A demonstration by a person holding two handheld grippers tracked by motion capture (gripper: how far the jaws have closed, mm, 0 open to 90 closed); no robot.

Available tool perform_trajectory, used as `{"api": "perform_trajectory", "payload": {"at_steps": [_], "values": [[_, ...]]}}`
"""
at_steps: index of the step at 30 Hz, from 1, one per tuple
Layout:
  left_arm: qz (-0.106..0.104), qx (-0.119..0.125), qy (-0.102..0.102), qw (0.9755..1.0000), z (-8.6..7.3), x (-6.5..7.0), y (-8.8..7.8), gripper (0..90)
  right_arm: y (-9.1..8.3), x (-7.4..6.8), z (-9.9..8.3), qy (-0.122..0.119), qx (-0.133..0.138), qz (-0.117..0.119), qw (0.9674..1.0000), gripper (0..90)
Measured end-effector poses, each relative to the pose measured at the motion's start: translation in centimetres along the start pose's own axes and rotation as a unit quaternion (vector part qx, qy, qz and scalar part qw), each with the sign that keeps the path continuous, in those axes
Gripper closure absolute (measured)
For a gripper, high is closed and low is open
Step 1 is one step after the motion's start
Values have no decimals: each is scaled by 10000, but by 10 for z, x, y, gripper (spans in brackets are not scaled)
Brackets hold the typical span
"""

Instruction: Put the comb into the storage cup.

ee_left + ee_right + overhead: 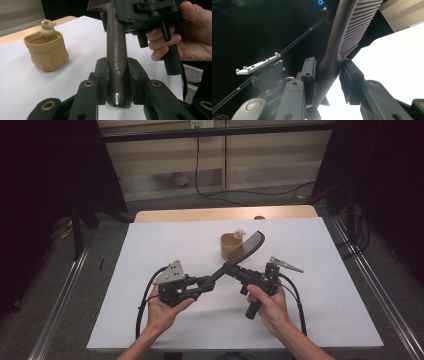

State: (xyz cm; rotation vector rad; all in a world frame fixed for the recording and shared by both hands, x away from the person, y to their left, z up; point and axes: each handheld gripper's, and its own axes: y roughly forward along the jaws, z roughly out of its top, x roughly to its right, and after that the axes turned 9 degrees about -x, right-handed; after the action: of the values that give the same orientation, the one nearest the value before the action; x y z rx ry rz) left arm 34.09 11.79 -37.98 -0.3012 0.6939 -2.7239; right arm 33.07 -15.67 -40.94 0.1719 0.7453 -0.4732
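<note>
- High view shows us a dark comb (243,254) held in the air above the white table (150,250), slanting from the left gripper (205,283) up and away toward the tan cup (230,246).
- Our left gripper is clamped on the butt of the comb's handle; in the left gripper view both pads press the handle (117,72) from either side.
- Our right gripper (231,267) meets the comb farther up, where the handle widens into the teeth. In the right gripper view the neck (329,72) sits between its jaws: the left pad (309,72) looks in contact, the right pad (348,77) close beside it; we cannot tell if it presses.
- So the comb's long axis runs from one gripper to the other, both on it.
- Beyond the toothed end stands the cup, with a small figure (48,27) on its rim, close enough to be knocked if we swing the comb forward.
</note>
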Motion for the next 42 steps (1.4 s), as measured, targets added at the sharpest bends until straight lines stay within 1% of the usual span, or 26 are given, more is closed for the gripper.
{"api": "perform_trajectory", "payload": {"at_steps": [3,6,11,14,17,19,21,23,25,28,30,31,32,33,34,35,37,38,40,42], "values": [[8,-30,32,10000,0,0,1,725,0,0,0,14,-5,5,10000,676],[13,-48,68,10000,0,1,2,725,0,0,-1,109,17,61,9999,692],[53,-82,135,9999,-1,1,5,725,-1,1,-1,382,-19,128,9992,720],[78,-136,185,9997,-1,1,6,725,-1,2,-1,426,-31,145,9990,724],[92,-130,236,9996,-1,1,6,725,-1,1,-1,372,-43,152,9992,727],[112,-104,274,9995,-1,1,7,725,-1,2,-1,371,-42,151,9992,727],[114,-127,333,9993,-1,1,8,724,-2,1,-1,366,-28,144,9992,728],[62,-132,259,9996,-1,-1,8,723,-1,1,-1,345,-19,137,9993,729],[73,-140,290,9995,-1,-1,8,721,-1,1,-1,311,-10,141,9994,729],[77,-90,249,9996,-2,-2,8,707,-1,0,0,261,-26,125,9996,731],[45,-68,173,9998,-3,-3,8,666,-1,0,0,196,-20,111,9997,732],[67,-44,181,9998,-3,-3,8,641,-1,1,1,192,-12,104,9998,732],[82,-15,166,9998,-3,-3,8,592,-1,1,1,188,-21,95,9998,732],[109,2,144,9998,-3,-2,7,548,-2,1,1,177,-16,87,9998,732],[144,28,137,9998,-3,-3,7,530,-2,1,2,169,-21,90,9998,732],[153,31,125,9998,-3,-3,7,493,-3,2,2,128,1,78,9999,732],[214,30,110,9997,-3,-3,8,407,-3,1,3,139,-9,67,9999,732],[247,24,98,9996,-4,-3,8,375,-4,2,3,96,-13,38,9999,732],[294,38,43,9996,-5,-3,8,340,-4,2,4,76,-7,32,10000,732],[360,37,5,9993,-6,-4,8,281,-5,3,5,6,-20,-23,10000,732]]}}
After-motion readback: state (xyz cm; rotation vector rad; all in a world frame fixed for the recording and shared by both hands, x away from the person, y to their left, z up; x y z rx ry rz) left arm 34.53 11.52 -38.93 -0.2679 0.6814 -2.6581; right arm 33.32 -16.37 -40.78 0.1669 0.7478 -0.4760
